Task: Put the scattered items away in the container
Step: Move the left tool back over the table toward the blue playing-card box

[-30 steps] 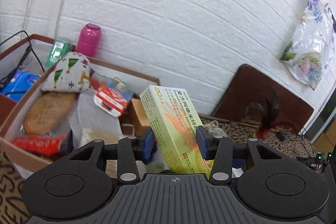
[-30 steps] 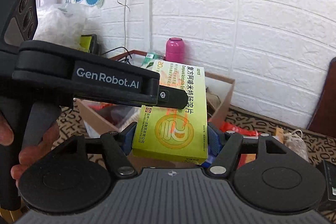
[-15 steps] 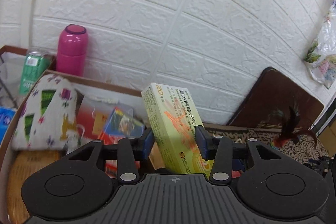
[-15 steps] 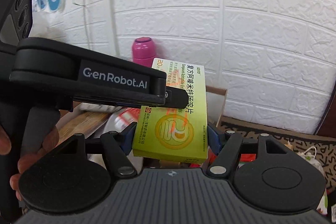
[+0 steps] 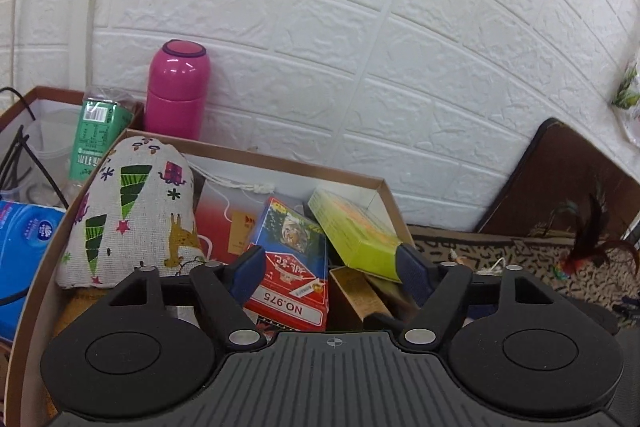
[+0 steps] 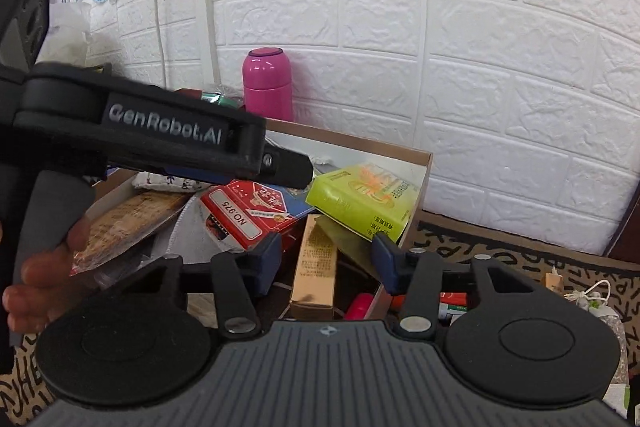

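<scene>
While both claws stood wide open and empty, the left gripper [image 5: 330,271] and right gripper [image 6: 323,259] hovered over the cardboard box [image 5: 288,163], where the yellow-green medicine box [image 5: 352,231] lay tilted against the red card pack [image 5: 292,275]

From the right wrist view, the left claw [image 6: 296,173] crosses in front of the cardboard box [image 6: 426,163], hiding part of the patterned pouch [image 6: 160,181] behind it. The left wrist view cuts off the blue tissue pack [image 5: 24,251] at its edge. The fine print on the yellow-green medicine box [image 6: 364,197] is too small to read.
</scene>
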Demonstrator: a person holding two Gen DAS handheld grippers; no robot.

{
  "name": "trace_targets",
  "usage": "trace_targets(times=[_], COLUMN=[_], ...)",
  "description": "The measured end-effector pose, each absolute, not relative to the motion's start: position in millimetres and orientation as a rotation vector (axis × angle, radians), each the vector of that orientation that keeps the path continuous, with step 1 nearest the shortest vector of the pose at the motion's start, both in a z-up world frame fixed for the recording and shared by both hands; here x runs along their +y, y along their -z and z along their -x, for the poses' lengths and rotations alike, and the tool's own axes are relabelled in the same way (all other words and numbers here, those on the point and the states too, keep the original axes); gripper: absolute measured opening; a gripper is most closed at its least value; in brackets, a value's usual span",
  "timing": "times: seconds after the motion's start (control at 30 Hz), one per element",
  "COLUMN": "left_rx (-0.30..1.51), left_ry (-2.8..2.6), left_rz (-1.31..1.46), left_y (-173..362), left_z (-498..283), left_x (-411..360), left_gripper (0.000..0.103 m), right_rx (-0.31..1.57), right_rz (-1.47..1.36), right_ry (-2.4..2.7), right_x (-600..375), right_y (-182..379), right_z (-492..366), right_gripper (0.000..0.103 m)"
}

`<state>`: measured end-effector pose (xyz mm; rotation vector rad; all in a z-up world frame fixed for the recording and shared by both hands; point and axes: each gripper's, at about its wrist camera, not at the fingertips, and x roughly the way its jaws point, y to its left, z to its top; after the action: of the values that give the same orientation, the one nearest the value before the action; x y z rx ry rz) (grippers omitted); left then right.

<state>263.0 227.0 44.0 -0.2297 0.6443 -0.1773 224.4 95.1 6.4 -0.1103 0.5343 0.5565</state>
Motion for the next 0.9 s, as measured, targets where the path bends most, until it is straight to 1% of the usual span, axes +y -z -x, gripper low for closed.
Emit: trace_targets(times=[0.07, 0.1, 0.13, 0.17, 0.2, 0.23, 0.3, 0.37, 0.43, 0.5, 0.63, 0.77, 0.9], left_rx=[0.646, 0.651, 0.662, 0.676, 0.688, 0.687, 0.668, 0.664, 0.651, 0.625, 0.571, 0.552, 0.56], left_ry=[0.158, 0.157, 0.161, 0.169, 0.18, 0.186, 0.179, 0.17, 0.161, 0.156, 0.165, 0.186, 0.22], left_rz=[0.203, 0.19, 0.176, 0.161, 0.141, 0.131, 0.145, 0.161, 0.173, 0.167, 0.142, 0.165, 0.205], left_y=[-42, -41, -40, -39, -38, -37, -39, -43, -47, -51, -55, -50, -34], left_z=[-262, -261, -260, -259, -257, -253, -243, -233, -220, -204, -168, -133, -103], left_x=[222, 220, 217, 214, 210, 206, 204, 201, 198, 192, 174, 153, 131], left_gripper=[0.097, 0.099, 0.101, 0.103, 0.103, 0.103, 0.103, 0.103, 0.103, 0.103, 0.103, 0.103, 0.103], right_rx=[0.533, 0.547, 0.559, 0.557, 0.545, 0.533, 0.515, 0.503, 0.494, 0.479, 0.437, 0.404, 0.396], right_rz=[0.127, 0.142, 0.154, 0.155, 0.148, 0.133, 0.105, 0.099, 0.096, 0.089, 0.088, 0.109, 0.145], right_ry=[-0.558, -0.563, -0.565, -0.564, -0.571, -0.58, -0.592, -0.602, -0.608, -0.614, -0.626, -0.64, -0.628], right_x=[98, 100, 102, 102, 101, 99, 94, 90, 86, 79, 63, 41, 18], right_y=[-6, -5, -3, -3, -3, -5, -10, -15, -21, -27, -31, -31, -24], right_z=[-228, -229, -231, -229, -227, -223, -214, -206, -197, -184, -151, -117, -86], right_gripper=[0.056, 0.058, 0.063, 0.065, 0.073, 0.085, 0.097, 0.097, 0.099, 0.102, 0.103, 0.103, 0.103])
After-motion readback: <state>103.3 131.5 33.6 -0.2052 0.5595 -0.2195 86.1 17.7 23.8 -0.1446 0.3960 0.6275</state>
